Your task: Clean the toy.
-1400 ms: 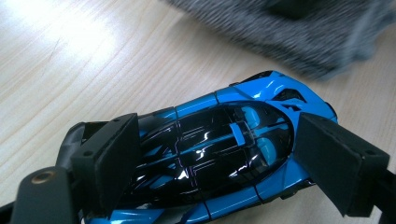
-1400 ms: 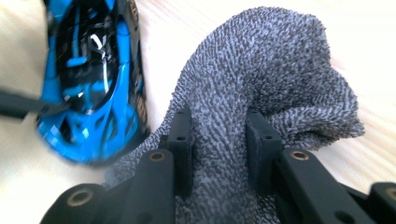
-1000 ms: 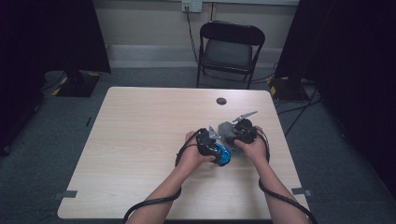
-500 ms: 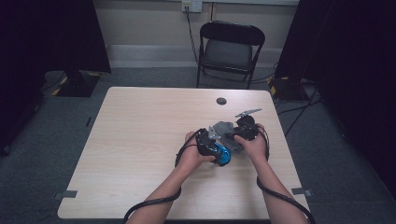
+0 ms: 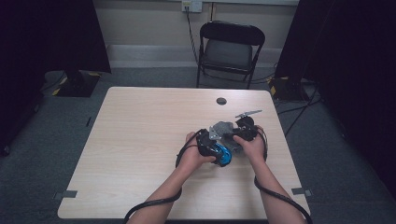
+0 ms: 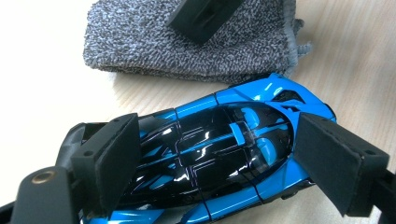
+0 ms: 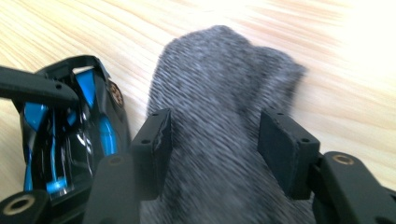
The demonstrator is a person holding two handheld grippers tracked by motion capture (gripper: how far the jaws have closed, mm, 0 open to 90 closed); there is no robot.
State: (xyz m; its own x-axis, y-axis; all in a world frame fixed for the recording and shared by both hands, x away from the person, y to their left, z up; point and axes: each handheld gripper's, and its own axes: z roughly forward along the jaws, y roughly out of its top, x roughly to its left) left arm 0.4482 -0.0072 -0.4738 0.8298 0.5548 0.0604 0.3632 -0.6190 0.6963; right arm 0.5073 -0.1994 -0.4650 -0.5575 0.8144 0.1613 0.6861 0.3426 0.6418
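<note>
left gripper (image 6: 219, 163) has its pads clamped on the shiny blue and black toy car (image 6: 219, 149) on the wooden table (image 5: 140, 140), right gripper (image 7: 212, 149), jaws just closing a bit, sits half open over the folded grey terry cloth (image 7: 219, 93) right beside it

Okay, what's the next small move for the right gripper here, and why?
Probably close the right gripper on the cloth: its fingers straddle the grey fabric, apparently not pinching it, while the left gripper brackets the toy car beside it.
</note>
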